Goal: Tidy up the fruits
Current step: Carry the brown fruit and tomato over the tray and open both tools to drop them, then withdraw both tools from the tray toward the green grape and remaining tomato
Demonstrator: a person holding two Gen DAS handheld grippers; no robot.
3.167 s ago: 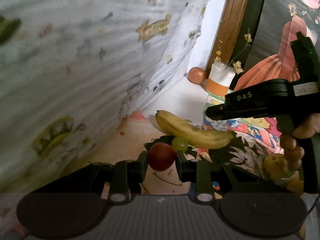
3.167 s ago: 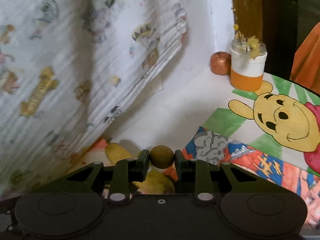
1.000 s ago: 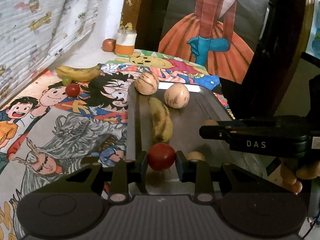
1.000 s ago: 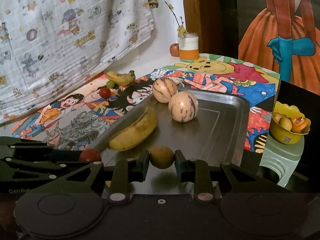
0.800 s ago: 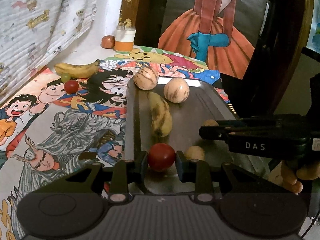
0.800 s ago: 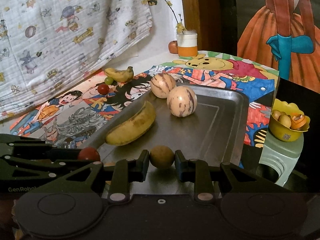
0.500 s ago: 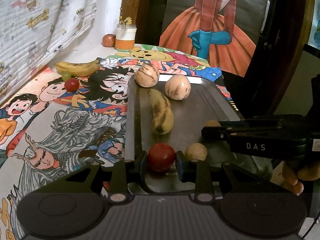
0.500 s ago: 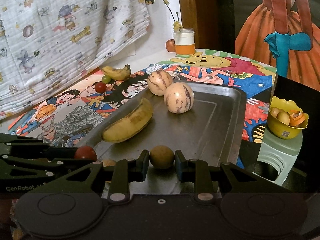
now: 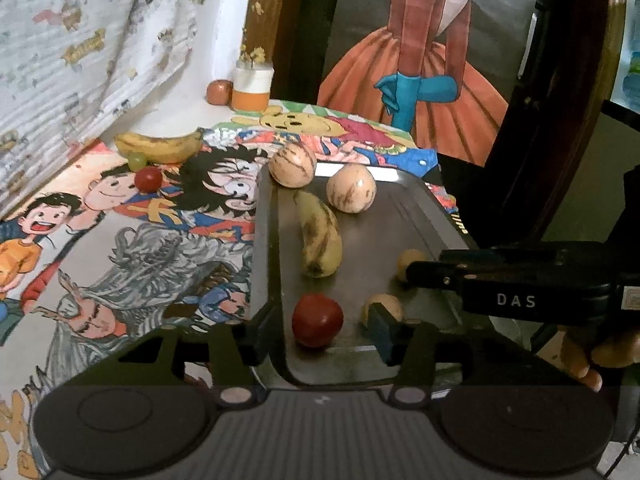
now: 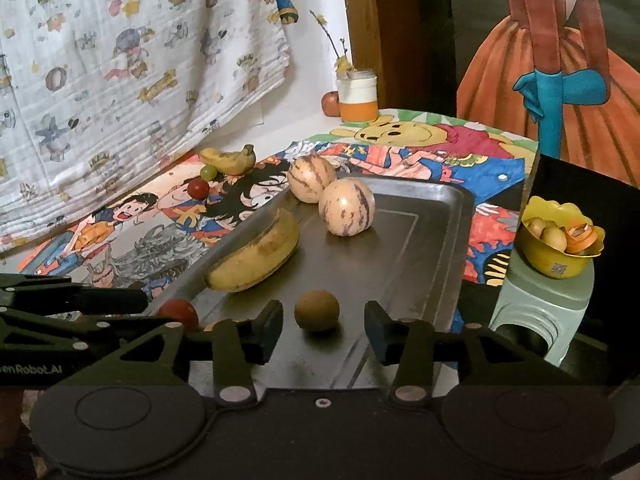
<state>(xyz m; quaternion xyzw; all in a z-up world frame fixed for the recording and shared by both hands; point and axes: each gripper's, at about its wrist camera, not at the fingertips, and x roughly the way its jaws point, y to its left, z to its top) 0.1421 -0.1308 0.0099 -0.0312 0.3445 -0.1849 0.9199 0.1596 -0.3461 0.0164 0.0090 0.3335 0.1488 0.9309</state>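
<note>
A grey metal tray (image 9: 432,216) (image 10: 424,240) holds a banana (image 9: 320,236) (image 10: 256,252) and two striped melons (image 9: 351,188) (image 10: 346,209). A red tomato (image 9: 317,320) (image 10: 178,312) rests on the tray's near end between the jaws of my left gripper (image 9: 320,332), which are opening and no longer touch it. A round brown fruit (image 10: 317,311) lies on the tray between the opening jaws of my right gripper (image 10: 324,328), free of both pads. Two small tan fruits (image 9: 384,308) lie near the right gripper's fingers in the left wrist view.
On the cartoon-print cloth (image 9: 120,240) far left lie another banana (image 9: 160,146), a green grape (image 9: 136,161) and a small tomato (image 9: 148,178). A jar (image 10: 357,96) stands at the back. A yellow bowl (image 10: 560,240) sits on a green stool to the right.
Both grippers have opened; the tomato and the brown fruit, held half a second ago, now rest loose on the tray. Neither hand has shifted noticeably.
</note>
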